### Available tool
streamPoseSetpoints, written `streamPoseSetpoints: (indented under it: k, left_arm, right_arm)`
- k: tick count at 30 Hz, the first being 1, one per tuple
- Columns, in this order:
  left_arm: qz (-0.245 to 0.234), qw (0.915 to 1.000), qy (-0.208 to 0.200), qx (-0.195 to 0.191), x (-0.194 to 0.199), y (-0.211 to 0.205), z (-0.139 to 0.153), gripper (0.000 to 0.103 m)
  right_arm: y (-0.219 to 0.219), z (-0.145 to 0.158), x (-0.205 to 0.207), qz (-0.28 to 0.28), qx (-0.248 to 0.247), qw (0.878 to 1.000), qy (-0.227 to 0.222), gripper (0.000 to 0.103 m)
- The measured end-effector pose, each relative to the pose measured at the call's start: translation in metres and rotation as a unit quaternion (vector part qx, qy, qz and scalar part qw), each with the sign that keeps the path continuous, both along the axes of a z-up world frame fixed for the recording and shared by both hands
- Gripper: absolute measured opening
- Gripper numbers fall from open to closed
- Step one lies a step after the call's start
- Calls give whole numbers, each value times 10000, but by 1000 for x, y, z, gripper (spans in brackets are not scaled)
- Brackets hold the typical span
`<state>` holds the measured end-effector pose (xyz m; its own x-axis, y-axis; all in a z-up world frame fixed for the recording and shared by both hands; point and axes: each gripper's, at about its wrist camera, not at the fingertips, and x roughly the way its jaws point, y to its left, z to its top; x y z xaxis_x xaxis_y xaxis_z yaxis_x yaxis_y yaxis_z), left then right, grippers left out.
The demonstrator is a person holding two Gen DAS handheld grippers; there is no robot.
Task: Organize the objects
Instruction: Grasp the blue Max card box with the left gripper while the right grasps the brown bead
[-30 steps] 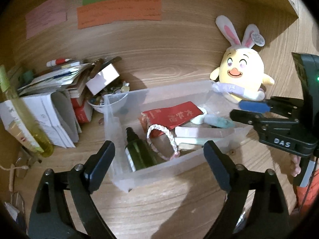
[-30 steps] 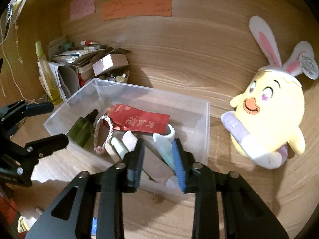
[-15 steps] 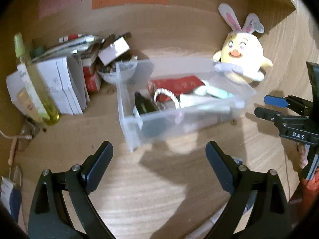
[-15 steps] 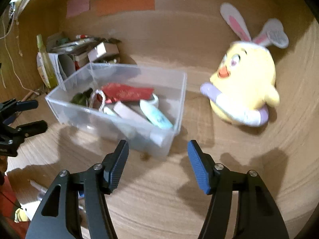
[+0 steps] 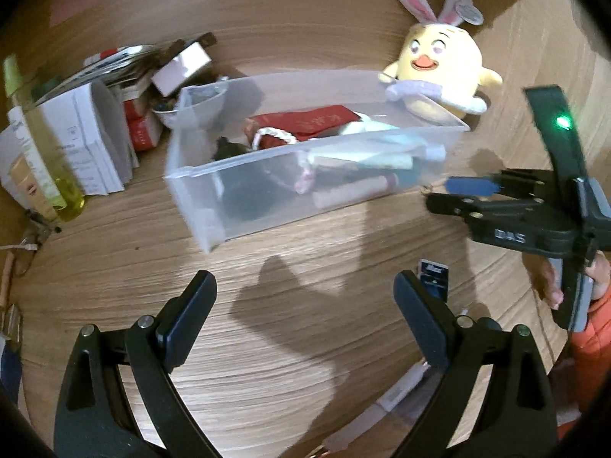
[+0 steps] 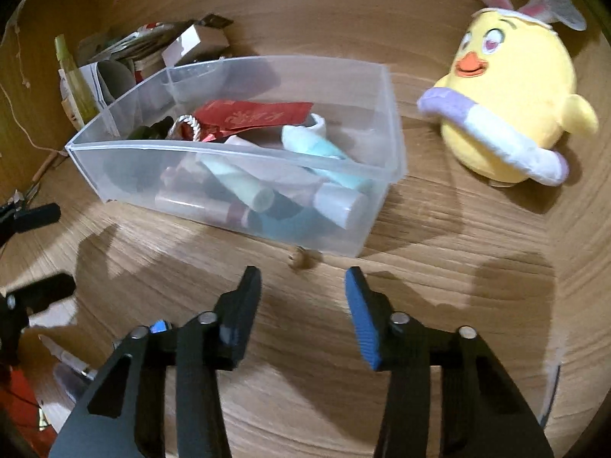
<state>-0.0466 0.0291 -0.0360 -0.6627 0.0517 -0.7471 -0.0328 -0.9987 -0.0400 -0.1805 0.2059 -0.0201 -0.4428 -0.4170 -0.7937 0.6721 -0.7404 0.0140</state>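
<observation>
A clear plastic bin stands on the wooden desk, holding a red packet, a rope bracelet, a dark green bottle and several pastel tubes. My left gripper hangs open in front of the bin with nothing between its fingers. My right gripper is just short of the bin's near right corner; its jaws are closing on empty air. A blue card lies on the desk by my left gripper's right finger. A white tube lies nearer the desk's front edge.
A yellow plush chick with rabbit ears sits right of the bin. Left of it are piled papers and small boxes, a bowl and a yellow bottle. A small brown bit lies before the bin.
Both grippers have drawn back from over the bin toward the desk's near side and sunk lower. The right jaws spread wider, then narrowed again, with nothing in them.
</observation>
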Motion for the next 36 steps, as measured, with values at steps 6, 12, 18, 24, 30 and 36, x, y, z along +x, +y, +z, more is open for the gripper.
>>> streamPoseSetpoints:
  k: [6,12,18,24,30,36]
  left_arm:
    - [-502,9986,-27,171,-6,17,-1,95]
    - [-976,9946,-272,230,-15,39,-7,79]
    - [-1296,9897,-588,147,-25,57,-14,69]
    - [-1476,9852,-845,209,-31,64,-20,56]
    - [-1525,9833,-965,252,-33,68,-19,53]
    - [-1546,9827,-991,234,-31,72,-18,53]
  right_arm:
    - [-15,-3,1,46,113,9998,136,17]
    - [-15,-1,8,90,86,9995,281,12]
    - [0,13,21,116,-209,9993,279,12]
    - [18,24,33,121,-473,9983,314,12]
    - [28,28,42,39,-638,9975,312,12]
    - [40,25,44,-24,-733,9970,251,12]
